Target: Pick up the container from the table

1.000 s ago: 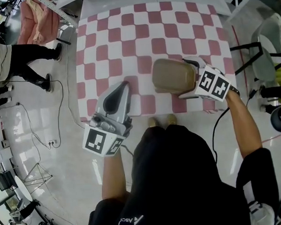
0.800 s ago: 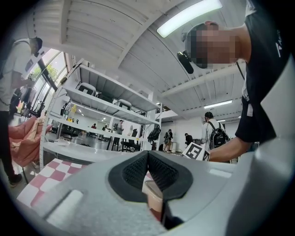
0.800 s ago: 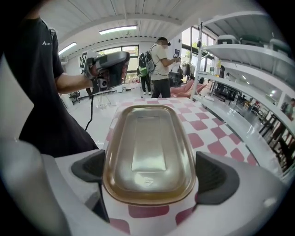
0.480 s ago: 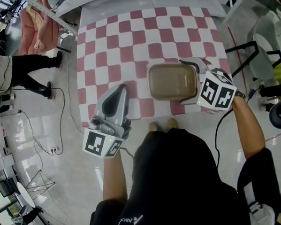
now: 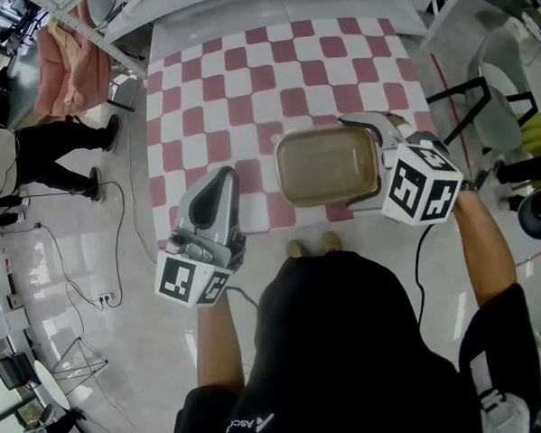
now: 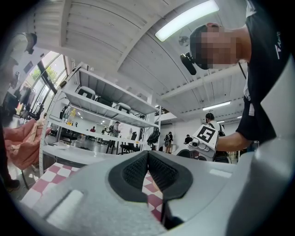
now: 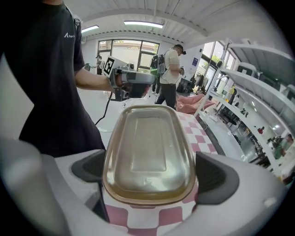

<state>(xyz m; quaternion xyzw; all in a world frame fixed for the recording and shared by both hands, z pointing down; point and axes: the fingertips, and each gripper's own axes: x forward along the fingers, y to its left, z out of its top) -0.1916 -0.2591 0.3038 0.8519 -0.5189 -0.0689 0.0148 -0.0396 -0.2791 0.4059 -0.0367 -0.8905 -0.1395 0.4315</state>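
Right gripper view, container (image 7: 147,145) clamped between right gripper (image 7: 152,174) jaws, left gripper (image 6: 148,171) jaws together, empty.

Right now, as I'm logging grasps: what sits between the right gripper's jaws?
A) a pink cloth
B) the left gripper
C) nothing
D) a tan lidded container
D: the right gripper view shows the right gripper with its jaws closed on the two sides of the tan lidded container, while the left gripper has its jaws together on nothing.
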